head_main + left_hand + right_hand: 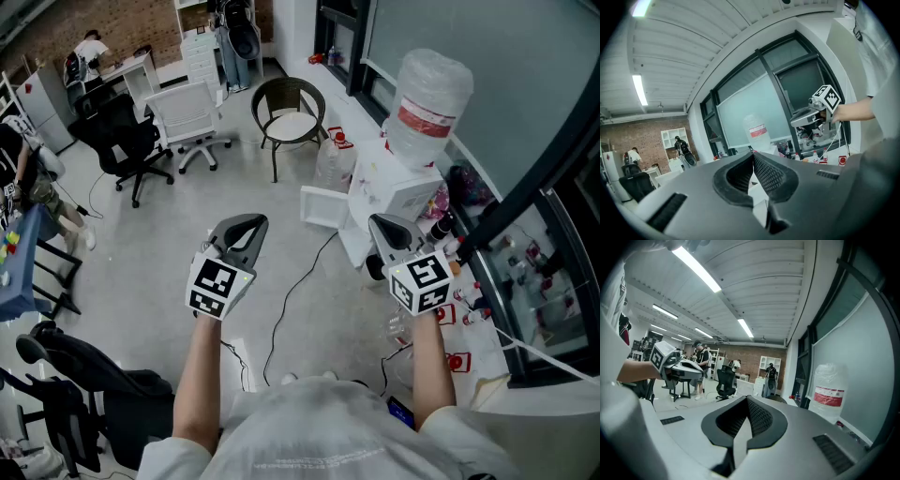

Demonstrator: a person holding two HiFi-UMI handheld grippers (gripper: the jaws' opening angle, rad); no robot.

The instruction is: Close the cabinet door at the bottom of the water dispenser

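While neither tool has yet reached the work, the left gripper [251, 223] and the right gripper [382, 225] are both held in the air short of the water dispenser [398, 192]. Each has its jaws brought together tip to tip with nothing between them, as each gripper's own view confirms. The cabinet door [323, 208] stands open at the foot of the dispenser, a white panel swung out over the floor on the side away from the window wall. The right gripper is nearer to it than the left. The door is judged to be a thin, stiff, light panel on hinges that should swing with little effort. Its smooth face looks likely to let a pad slide. No hold is called for: closed jaw tips pressed flat against the outer face, near the free edge farthest from the dispenser body, should give the best leverage. The large bottle [427, 103] on top of the dispenser suggests a top-heavy unit, so a steady, moderate push is advised rather than a slam. A cable [291, 291] trails on the floor just short of the dispenser, and whether it lies in the door's swing cannot be told.
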